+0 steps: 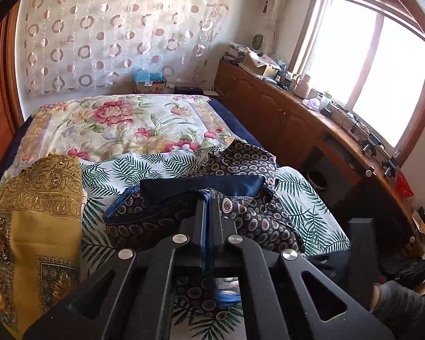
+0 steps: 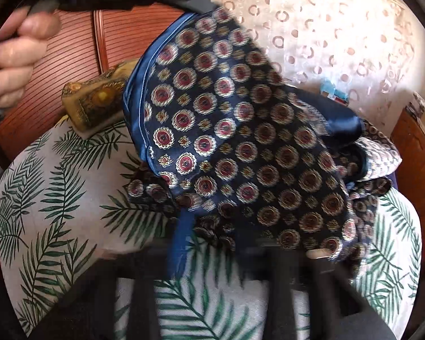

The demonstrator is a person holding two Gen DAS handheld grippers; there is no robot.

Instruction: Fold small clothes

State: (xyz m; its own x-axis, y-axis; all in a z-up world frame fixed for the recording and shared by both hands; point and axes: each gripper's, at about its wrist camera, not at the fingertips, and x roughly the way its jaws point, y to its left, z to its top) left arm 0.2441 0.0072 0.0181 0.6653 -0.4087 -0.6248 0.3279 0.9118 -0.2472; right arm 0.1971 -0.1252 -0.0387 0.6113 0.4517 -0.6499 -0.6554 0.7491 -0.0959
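Left gripper [image 1: 206, 195] pressed together, pinching the blue hem of the patterned scarf [image 1: 240, 167]. Right gripper [image 2: 184, 243] blurred at the lower edge of its view, blue hem strip across it; state of closure not determinable from the pictures. Scarf dark navy, satin sheen, rows of red-and-cream medallions, crumpled in loose folds on the palm-leaf sheet [image 1: 306, 198]. Yellow ornate cloth [image 1: 34, 212] beside it at left. Floral quilt [image 1: 121, 121] beyond.
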